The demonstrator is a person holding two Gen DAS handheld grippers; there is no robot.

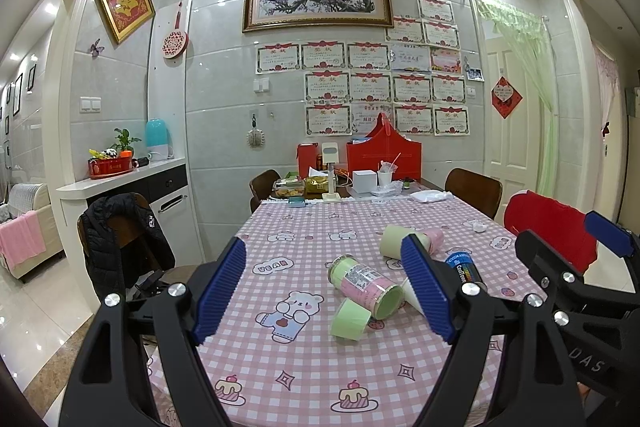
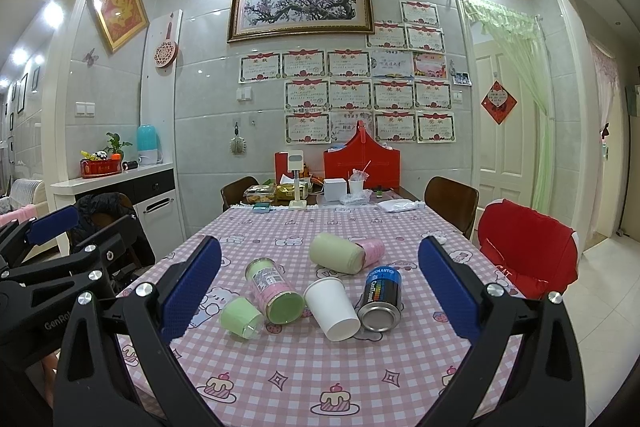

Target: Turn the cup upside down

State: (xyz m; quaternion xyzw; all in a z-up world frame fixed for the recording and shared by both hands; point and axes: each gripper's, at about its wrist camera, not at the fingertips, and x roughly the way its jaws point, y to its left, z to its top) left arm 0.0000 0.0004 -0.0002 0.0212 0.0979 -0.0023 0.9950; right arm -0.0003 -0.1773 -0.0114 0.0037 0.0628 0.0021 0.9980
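Several cups lie on their sides on the pink checked tablecloth. A white paper cup lies in the middle, its base toward me. A small green cup lies to its left, also in the left wrist view. A pink and green tumbler lies between them. A pale green cup and a pink cup lie farther back. My right gripper is open and empty above the cups. My left gripper is open and empty, to the left.
A dark can lies right of the white cup. Boxes, a red bag and food containers crowd the table's far end. A red chair stands at the right, a chair with a black jacket at the left.
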